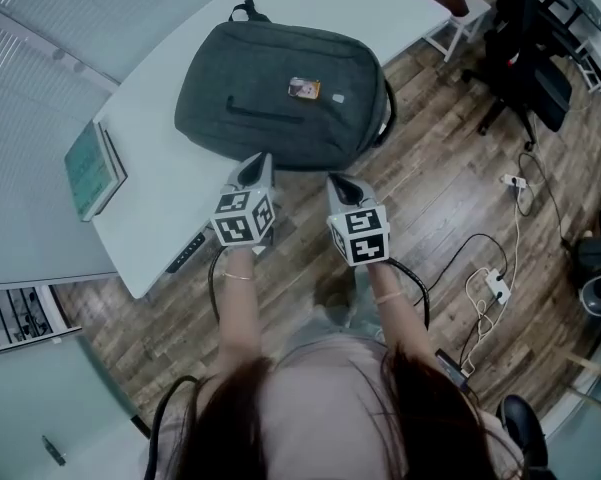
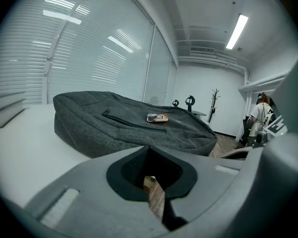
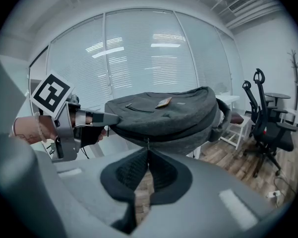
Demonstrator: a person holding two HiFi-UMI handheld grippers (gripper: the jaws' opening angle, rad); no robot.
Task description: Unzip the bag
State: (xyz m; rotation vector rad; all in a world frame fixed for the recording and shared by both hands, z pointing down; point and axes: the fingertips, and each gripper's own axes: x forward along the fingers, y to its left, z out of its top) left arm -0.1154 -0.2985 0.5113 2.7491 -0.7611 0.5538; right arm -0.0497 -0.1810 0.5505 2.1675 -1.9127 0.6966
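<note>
One grey backpack (image 1: 280, 98) lies flat on the white table (image 1: 170, 183), its bottom edge at the table edge nearest you. On its top face there is one small card-like tag (image 1: 303, 89) and one dark front-pocket zip line (image 1: 265, 109). One carry handle (image 1: 245, 10) is at the far end.

One zipper pull (image 3: 148, 144) hangs from the side seam facing you. Your right gripper (image 3: 148, 153) has its jaws closed together on that pull, and its marker cube (image 1: 360, 235) faces up in the head view.

Your left gripper (image 1: 258, 164) is just left of it, jaws fully together with nothing seen between them. In the right gripper view its tip sits right at the bag's near corner; can't tell if it presses on it. Its marker cube (image 1: 243, 218) also faces up. That makes two grippers and two cubes.

One teal book (image 1: 93, 171) lies on the table well left of the bag, and one dark flat bar (image 1: 187, 252) sits at the table's near edge.

Off the table there is one white stool (image 1: 462, 13), one black office chair (image 1: 525, 68) on the wood floor, and one white power strip (image 1: 497, 286) with cables.
</note>
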